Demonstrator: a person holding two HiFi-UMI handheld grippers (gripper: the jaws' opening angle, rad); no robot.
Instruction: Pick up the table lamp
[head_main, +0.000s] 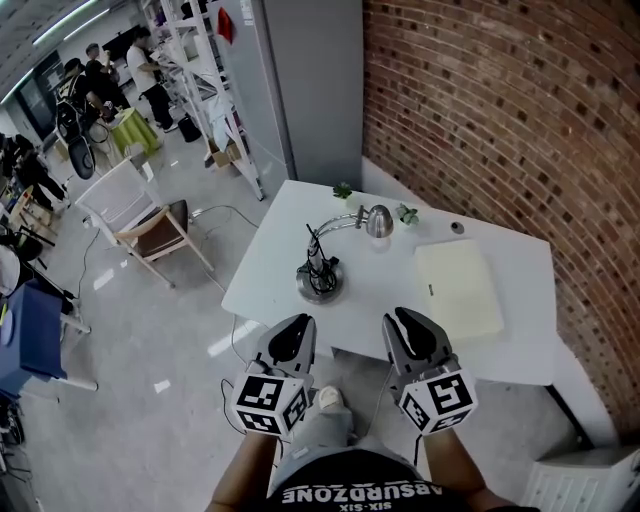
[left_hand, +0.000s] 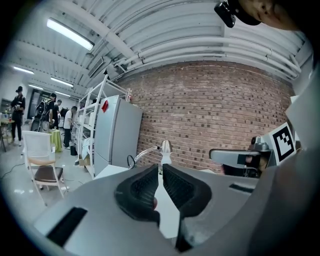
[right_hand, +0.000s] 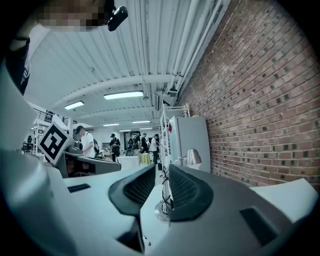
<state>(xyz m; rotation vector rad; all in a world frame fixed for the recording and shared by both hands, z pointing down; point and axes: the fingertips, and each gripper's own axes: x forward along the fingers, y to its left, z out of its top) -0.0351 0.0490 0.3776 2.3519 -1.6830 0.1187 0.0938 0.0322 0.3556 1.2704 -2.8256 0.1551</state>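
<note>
The table lamp stands on the white table (head_main: 265, 275), with a round metal base (head_main: 320, 283), a black cord coiled on it, and a bent silver neck ending in a silver head (head_main: 379, 221). Both grippers hover side by side off the table's near edge, short of the lamp. My left gripper (head_main: 295, 335) is shut and empty; in the left gripper view the lamp head (left_hand: 165, 146) shows just past its fingertips (left_hand: 160, 170). My right gripper (head_main: 410, 335) stands slightly open with nothing held; its jaws (right_hand: 162, 171) frame the lamp base (right_hand: 162, 210) farther off.
A cream pad (head_main: 458, 288) lies on the table to the lamp's right. Two small green plants (head_main: 343, 190) (head_main: 406, 213) sit by the far edge. A brick wall (head_main: 500, 120) runs along the right side. A chair (head_main: 150, 225) and a grey fridge (head_main: 310, 80) stand to the left.
</note>
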